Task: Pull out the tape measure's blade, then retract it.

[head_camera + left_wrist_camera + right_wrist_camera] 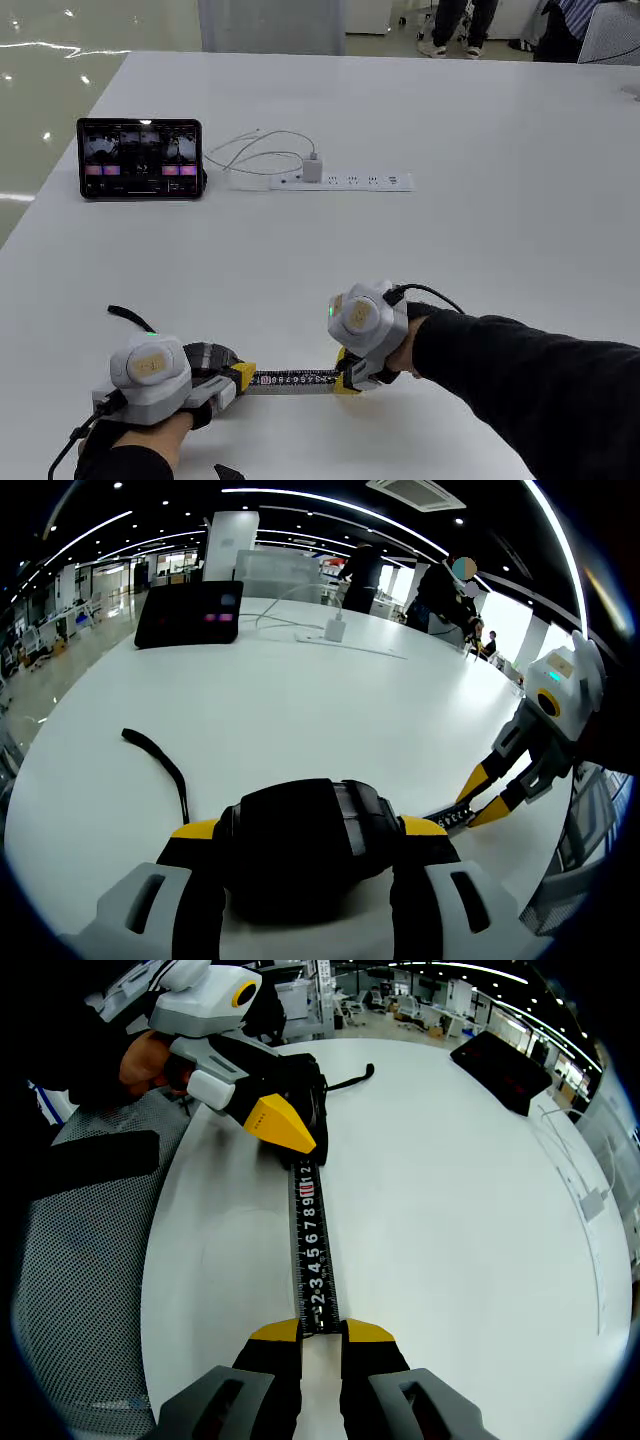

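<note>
Black on the tape measure case (300,852); pale blade (312,1250) with black numerals, touches of red. Yellow tips, grey-white bodies: left hand-held gripper (310,830), right hand-held gripper (321,1333). White worktop (450,130).

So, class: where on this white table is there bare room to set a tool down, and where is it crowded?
Free: the wide stretch of table right of the power strip, and the middle band between the tablet and the tape measure. Crowded: the near edge, where the left gripper holds the tape measure and the right gripper pinches its blade.
</note>
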Demonstrator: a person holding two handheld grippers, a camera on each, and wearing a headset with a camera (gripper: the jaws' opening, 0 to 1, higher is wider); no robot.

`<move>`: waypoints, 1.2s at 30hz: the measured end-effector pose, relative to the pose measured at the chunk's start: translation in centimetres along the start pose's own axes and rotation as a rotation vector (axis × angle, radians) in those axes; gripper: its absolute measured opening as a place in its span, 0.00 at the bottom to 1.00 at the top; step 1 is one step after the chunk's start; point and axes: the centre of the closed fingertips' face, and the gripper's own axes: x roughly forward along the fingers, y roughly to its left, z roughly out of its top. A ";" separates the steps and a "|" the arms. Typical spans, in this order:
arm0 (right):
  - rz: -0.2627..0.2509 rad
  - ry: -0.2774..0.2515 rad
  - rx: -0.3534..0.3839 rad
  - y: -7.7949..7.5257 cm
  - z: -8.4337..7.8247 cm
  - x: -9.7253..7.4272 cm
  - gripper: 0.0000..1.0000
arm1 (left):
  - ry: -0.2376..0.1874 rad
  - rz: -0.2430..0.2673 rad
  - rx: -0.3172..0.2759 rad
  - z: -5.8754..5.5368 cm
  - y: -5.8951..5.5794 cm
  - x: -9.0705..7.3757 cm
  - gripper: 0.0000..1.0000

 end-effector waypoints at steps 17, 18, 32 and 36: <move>-0.003 -0.005 0.000 0.0 0.7 0.4 0.10 | 0.001 -0.002 -0.003 0.0 0.0 0.0 0.63; -0.003 -0.006 -0.001 0.0 0.8 0.4 0.10 | 0.001 -0.002 -0.003 0.0 0.0 0.0 0.63; 0.001 -0.013 0.008 0.1 1.3 0.6 0.09 | 0.002 -0.004 -0.002 0.0 0.0 0.0 0.63; 0.000 -0.014 0.002 0.1 1.5 0.7 0.10 | 0.002 -0.005 -0.003 0.0 0.0 0.0 0.63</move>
